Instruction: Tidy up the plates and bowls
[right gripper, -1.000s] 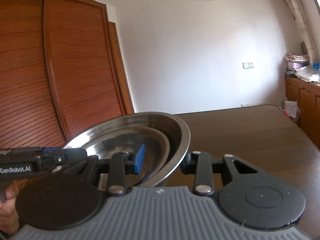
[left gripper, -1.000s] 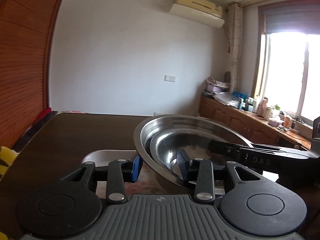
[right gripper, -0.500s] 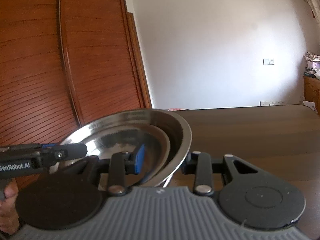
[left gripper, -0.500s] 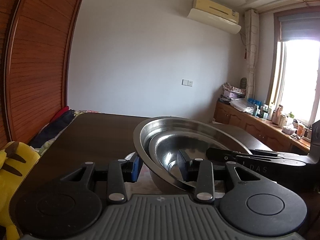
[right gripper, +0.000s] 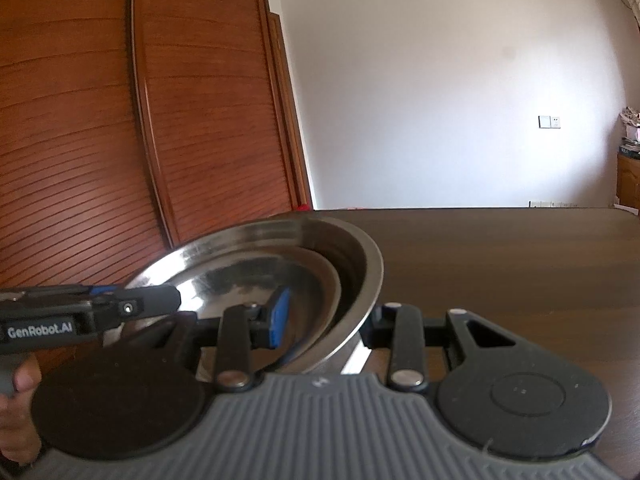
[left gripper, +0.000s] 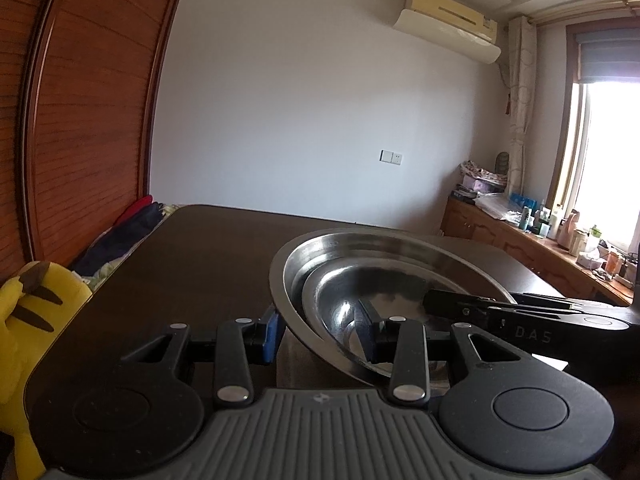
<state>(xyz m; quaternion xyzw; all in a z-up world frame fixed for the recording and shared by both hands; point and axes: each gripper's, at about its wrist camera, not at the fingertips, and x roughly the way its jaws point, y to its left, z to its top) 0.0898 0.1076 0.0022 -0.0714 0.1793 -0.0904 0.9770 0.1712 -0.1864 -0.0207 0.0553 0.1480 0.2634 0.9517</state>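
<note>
A large steel bowl point(left gripper: 320, 248) with a smaller steel bowl point(left gripper: 352, 300) nested inside is held between both grippers above the dark table point(left gripper: 192, 256). My left gripper point(left gripper: 318, 330) is shut on the stack's left wall, one finger outside and one inside. My right gripper point(right gripper: 324, 320) is shut on the right wall of the large bowl point(right gripper: 360, 256), with the small bowl point(right gripper: 256, 276) inside. Each gripper shows in the other's view, the right one point(left gripper: 520, 312) and the left one point(right gripper: 100, 312).
A wooden wardrobe point(right gripper: 120, 120) stands at the left. A yellow plush toy point(left gripper: 24, 312) and dark clothes point(left gripper: 128, 228) lie beside the table's left edge. A cluttered wooden counter point(left gripper: 540, 240) runs under the window at the right.
Both grippers have lifted the nested bowls and swung left. The white dish seen under the bowls a second ago is out of sight; the plush toy has come into the left view.
</note>
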